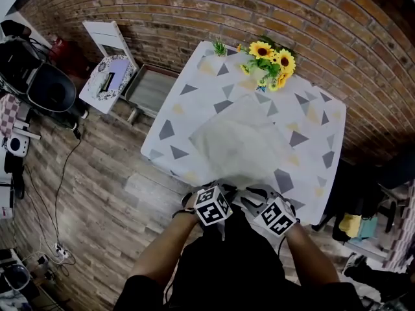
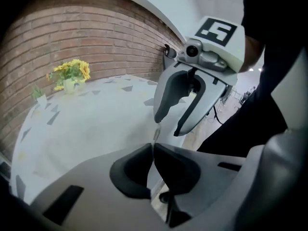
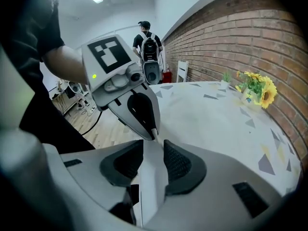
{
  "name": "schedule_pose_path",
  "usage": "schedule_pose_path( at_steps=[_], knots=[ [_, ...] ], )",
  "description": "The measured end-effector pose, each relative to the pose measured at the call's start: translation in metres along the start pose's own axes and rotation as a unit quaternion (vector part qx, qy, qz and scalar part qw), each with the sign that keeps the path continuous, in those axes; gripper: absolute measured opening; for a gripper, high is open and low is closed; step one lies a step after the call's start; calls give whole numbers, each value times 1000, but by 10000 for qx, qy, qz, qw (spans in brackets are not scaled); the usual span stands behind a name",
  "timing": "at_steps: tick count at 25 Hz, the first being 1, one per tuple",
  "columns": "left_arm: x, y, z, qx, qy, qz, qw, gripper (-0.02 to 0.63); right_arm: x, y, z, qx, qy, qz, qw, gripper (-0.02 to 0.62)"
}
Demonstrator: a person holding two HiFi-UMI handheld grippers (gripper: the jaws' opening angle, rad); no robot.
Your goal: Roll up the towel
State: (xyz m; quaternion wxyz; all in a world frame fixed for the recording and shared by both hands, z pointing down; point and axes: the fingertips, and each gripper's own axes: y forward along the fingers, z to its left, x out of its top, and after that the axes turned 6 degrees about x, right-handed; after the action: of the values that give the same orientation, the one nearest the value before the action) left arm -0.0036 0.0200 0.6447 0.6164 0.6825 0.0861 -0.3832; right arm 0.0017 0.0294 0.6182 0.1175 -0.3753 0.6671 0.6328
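Observation:
A white towel [image 1: 240, 144] lies spread on the table [image 1: 188, 102], which has a cloth printed with triangles; the towel's near edge reaches both grippers at the table's near side. My left gripper [image 1: 224, 190] is shut, with a thin sliver of the towel's edge pinched at its tips [image 2: 152, 146]. The right gripper view shows the left gripper [image 3: 153, 131] from the side, its jaws together. Close beside it on the right, my right gripper [image 1: 254, 193] is open. White cloth [image 3: 151, 177] fills the gap between its jaws [image 3: 154, 146], and the pads do not press on it.
A vase of sunflowers [image 1: 269, 60] and a small green plant [image 1: 220, 46] stand at the table's far end against the brick wall [image 1: 194, 5]. A white stand [image 1: 107, 76] and a tray are on the floor at the left. A person [image 3: 149, 47] stands far behind.

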Motion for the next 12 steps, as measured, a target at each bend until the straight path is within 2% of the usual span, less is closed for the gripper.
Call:
schedule_pose_path(
  at_steps=[1, 3, 5, 7, 9, 12],
  knots=[
    [-1, 0, 0, -120, -141, 11, 9998, 31, -1, 2, -1, -52, -30, -10, 10000, 147],
    [-4, 2, 0, -290, -304, 68, 9991, 31, -1, 7, -8, -175, 58, -103, 9998, 92],
    [-7, 3, -1, -367, -334, 130, 9987, 31, 2, 9, -17, -233, 305, -185, 9991, 36],
    [-8, 4, -1, -363, -314, 162, 9987, 32, 0, 14, -25, -243, 529, -155, 9982, 26],
    [-9, 4, 1, -222, -209, 197, 9993, 34, -8, 21, -34, -279, 647, -6, 9975, 26],
    [-7, 0, 7, 293, 314, 252, 9988, 37, -19, 29, -44, -334, 823, 255, 9957, 25]
  ],
)
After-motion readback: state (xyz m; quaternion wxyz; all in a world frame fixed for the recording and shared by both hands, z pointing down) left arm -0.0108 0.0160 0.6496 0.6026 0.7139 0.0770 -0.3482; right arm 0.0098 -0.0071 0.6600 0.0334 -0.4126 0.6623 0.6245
